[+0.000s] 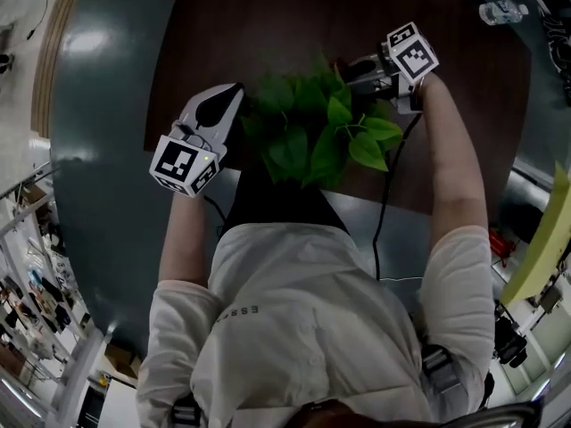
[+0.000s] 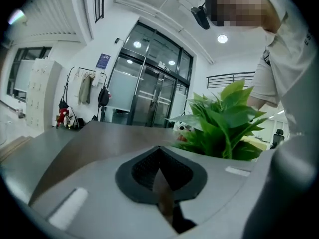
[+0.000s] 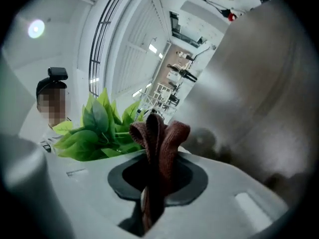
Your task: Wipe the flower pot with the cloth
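Rust-brown knitted cloth (image 3: 159, 141) is what we see bunched up in the middle of the right gripper view, folded over on itself and pinched between the 2 fingers of the right gripper (image 1: 355, 71), which are clamped on it. In the head view that gripper sits at the upper right of the leafy green plant (image 1: 312, 127), close against the foliage, with a small red scrap showing at its tip. The left gripper (image 2: 160, 153) lies at the left edge of the same leaves; its fingers are pressed together with nothing caught in them, and in its own view the plant fills the right half of the frame. The flower pot itself is hidden under the leaves at the centre of the head view, so we cannot make out its rim or wall. The plant stands on a dark brown table (image 1: 223, 25) that fills the top of the head view.
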`<state>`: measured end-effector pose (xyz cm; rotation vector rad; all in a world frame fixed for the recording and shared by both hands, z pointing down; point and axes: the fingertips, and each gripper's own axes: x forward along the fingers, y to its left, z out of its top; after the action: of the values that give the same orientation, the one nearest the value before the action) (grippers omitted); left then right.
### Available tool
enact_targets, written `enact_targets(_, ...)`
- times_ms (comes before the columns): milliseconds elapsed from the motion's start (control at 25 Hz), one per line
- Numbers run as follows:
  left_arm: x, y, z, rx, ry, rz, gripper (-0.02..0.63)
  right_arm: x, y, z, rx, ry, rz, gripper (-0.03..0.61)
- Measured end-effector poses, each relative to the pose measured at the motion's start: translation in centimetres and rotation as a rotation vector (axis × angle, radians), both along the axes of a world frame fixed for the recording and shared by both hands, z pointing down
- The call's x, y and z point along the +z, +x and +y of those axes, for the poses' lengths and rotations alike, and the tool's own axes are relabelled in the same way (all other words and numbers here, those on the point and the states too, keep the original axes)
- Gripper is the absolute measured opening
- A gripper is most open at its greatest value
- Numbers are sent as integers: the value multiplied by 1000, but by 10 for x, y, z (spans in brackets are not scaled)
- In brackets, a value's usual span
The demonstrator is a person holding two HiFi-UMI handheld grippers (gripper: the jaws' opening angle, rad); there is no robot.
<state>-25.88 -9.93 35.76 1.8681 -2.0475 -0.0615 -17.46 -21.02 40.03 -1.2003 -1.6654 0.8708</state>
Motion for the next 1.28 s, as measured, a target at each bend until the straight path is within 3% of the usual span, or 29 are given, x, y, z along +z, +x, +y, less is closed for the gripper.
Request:
enact_targets(120,5,-25,-7,26,4,31,17,13,-13,9,-90,-7,58,49)
enact_targets(200,13,-31,-8,41,4,48,17,33,-8,13,-156,42,94,49)
enact_targets(320,38,26,-6,74,4,41,17,79,71,23,-258,128,133,49)
enact_targets(440,67,77,11,97,2,22,17,115,125,41,-263,149,129,49)
enact_targets(600,68,71,18,102,15,15,17,89,93,41,-229,120,54,48)
enact_targets(760,69,60,24,85,-19,22,17,52,53,59,-226,-3,4,48)
enact_targets(920,79,59,33,53,-86,38,15,70,65,88,-414,-8,102,48)
enact_targets(1080,74,58,43,-11,-65,40,17,93,77,102,-562,-4,135,48)
enact_targets(1160,75,60,48,-52,-59,47,15,103,83,103,-619,29,139,48)
enact_targets(1280,80,64,59,-110,-69,59,15,131,91,97,-718,213,68,48)
